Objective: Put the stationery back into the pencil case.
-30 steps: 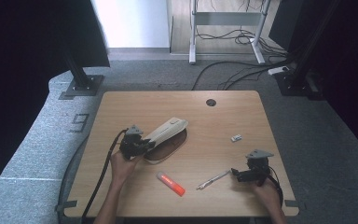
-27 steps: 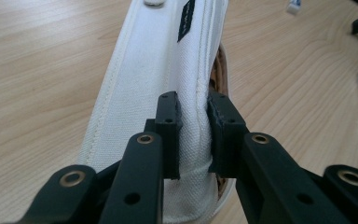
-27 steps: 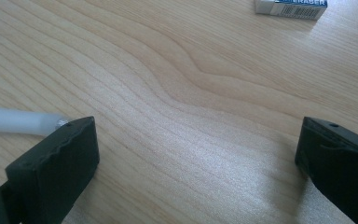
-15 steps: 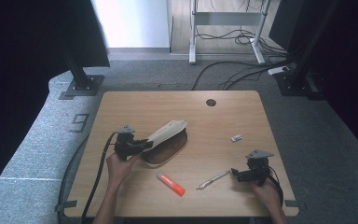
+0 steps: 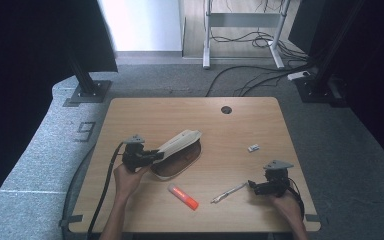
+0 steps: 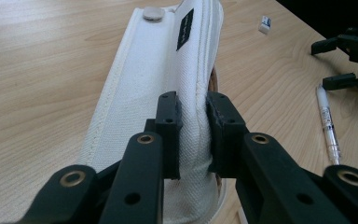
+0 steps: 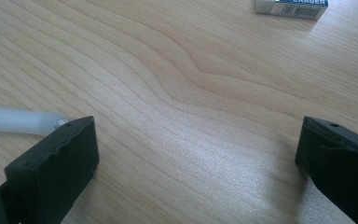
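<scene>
A white fabric pencil case (image 5: 180, 144) with a brown inside lies left of the table's middle, its flap raised. My left gripper (image 5: 155, 155) is shut on the near edge of that flap; in the left gripper view the pads (image 6: 170, 126) pinch the white cloth (image 6: 154, 79) from both sides. My right gripper (image 5: 252, 186) rests near the front right edge, open, with bare wood between its jaws (image 7: 196, 154). A white pen (image 5: 228, 192) lies just left of it, its end beside the left jaw (image 7: 18, 120).
An orange marker (image 5: 183, 196) lies near the front edge, between the two hands. A small white eraser (image 5: 252, 148) sits right of the middle, also at the top of the right gripper view (image 7: 291, 7). A cable hole (image 5: 226, 109) is at the table's back.
My left gripper has shifted slightly to the left, still clamped on the case's flap. The right gripper, pen, marker and eraser have not moved.
</scene>
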The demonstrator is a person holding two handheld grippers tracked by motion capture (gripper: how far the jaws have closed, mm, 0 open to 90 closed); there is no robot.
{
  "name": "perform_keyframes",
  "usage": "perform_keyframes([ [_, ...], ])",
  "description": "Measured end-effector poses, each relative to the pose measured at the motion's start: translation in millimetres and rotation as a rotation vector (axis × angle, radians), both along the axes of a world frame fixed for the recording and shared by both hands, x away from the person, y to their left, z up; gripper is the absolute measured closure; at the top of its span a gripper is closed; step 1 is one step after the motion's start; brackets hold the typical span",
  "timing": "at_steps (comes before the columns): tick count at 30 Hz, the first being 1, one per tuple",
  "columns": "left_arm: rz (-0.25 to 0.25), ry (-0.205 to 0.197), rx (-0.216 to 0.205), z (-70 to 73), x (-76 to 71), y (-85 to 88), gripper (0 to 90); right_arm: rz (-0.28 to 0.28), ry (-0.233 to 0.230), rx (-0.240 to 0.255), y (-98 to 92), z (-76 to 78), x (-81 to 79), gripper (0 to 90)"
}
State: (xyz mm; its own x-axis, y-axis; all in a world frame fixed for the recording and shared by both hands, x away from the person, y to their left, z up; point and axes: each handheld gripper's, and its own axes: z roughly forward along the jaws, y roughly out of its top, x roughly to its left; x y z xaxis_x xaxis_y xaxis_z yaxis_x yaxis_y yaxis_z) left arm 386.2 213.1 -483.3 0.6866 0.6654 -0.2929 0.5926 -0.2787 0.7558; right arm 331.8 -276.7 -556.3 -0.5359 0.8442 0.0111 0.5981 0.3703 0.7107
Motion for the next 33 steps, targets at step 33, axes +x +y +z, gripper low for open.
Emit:
perform_keyframes([
  [33,-0.019,-0.001,0.018,0.7,-1.6,-1.0,75.4,-0.037,-0.002,0.026,0.8,27.7,47.9,7.5],
])
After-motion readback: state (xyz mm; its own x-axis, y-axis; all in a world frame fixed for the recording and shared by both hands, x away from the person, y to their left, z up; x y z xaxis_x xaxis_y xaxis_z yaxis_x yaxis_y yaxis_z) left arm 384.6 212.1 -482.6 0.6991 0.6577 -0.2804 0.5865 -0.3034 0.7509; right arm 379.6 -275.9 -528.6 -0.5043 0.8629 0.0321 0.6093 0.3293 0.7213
